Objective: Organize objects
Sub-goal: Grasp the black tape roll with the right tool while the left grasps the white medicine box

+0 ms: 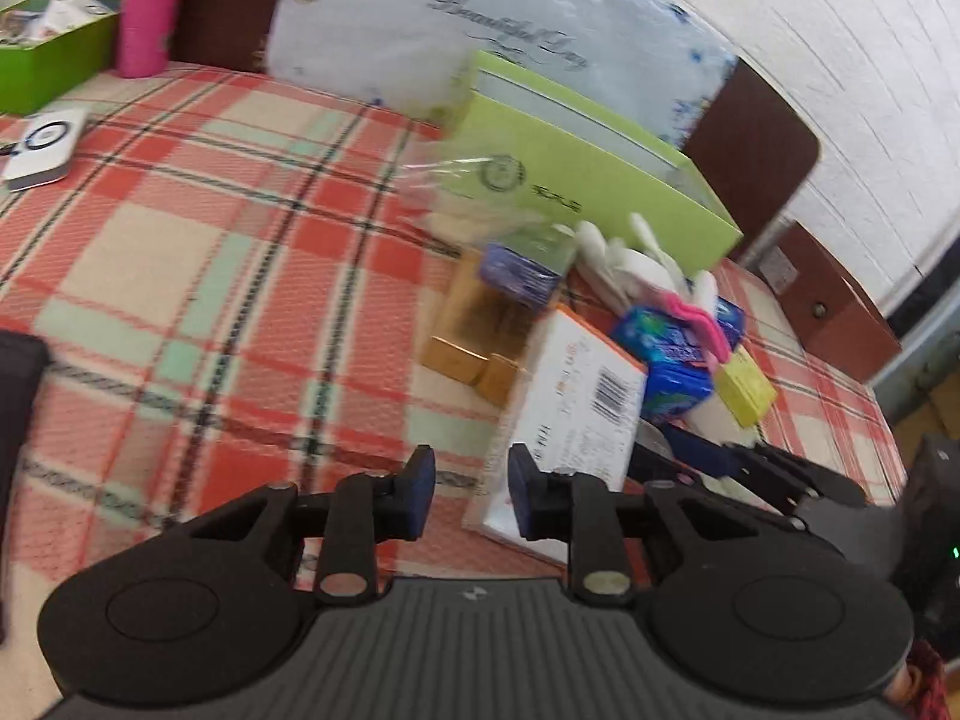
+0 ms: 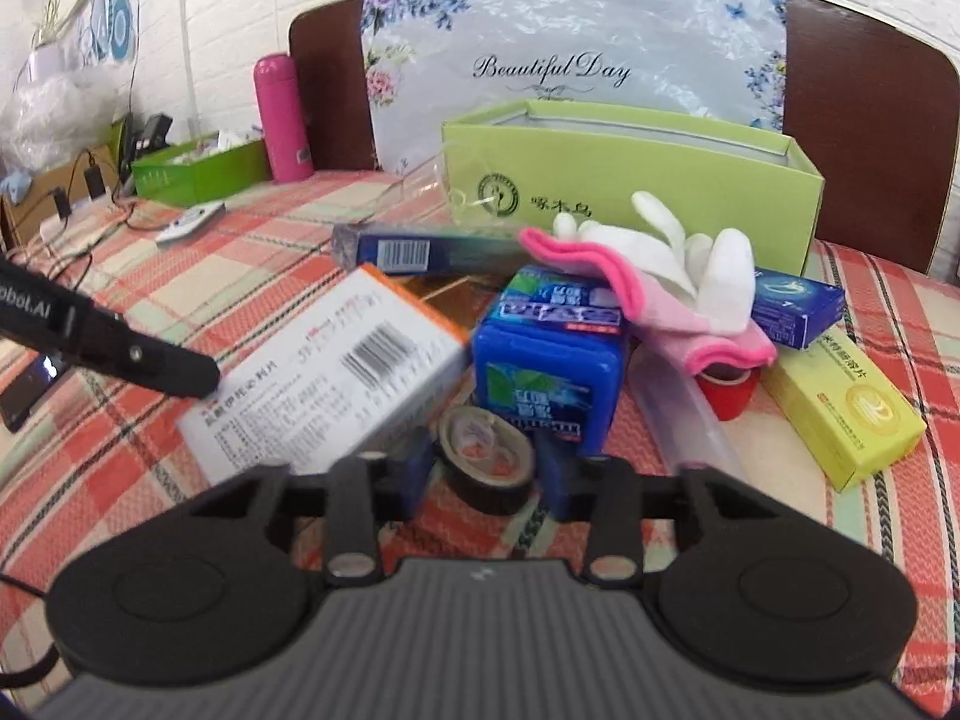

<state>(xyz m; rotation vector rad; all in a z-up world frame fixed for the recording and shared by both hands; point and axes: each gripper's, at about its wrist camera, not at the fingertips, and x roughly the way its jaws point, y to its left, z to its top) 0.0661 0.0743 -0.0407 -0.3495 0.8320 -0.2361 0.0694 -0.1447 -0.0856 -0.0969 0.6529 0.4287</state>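
Observation:
A heap of small things lies on the plaid tablecloth [image 1: 198,276] before an open green box [image 2: 630,180]. It holds a white barcode box [image 2: 336,372], a blue gum box [image 2: 546,360], a pink-and-white glove [image 2: 660,276], a yellow box [image 2: 840,408], a long blue box [image 2: 420,249], a red tape roll [image 2: 726,390] and gold boxes [image 1: 474,354]. My left gripper [image 1: 471,492] stands narrowly open at the white box's [image 1: 576,402] near corner, its right pad beside the edge. My right gripper [image 2: 485,468] is open, with a black tape roll [image 2: 486,456] between its fingertips. No pad clearly presses on it.
A floral bag [image 2: 570,60] leans on a brown chair back [image 2: 864,90] behind the green box. At the far left stand a pink bottle [image 2: 282,120] and a green tray [image 2: 198,171], with a white device [image 1: 42,147] and cables [image 2: 90,180] nearby. A phone [image 2: 27,387] lies at the left edge.

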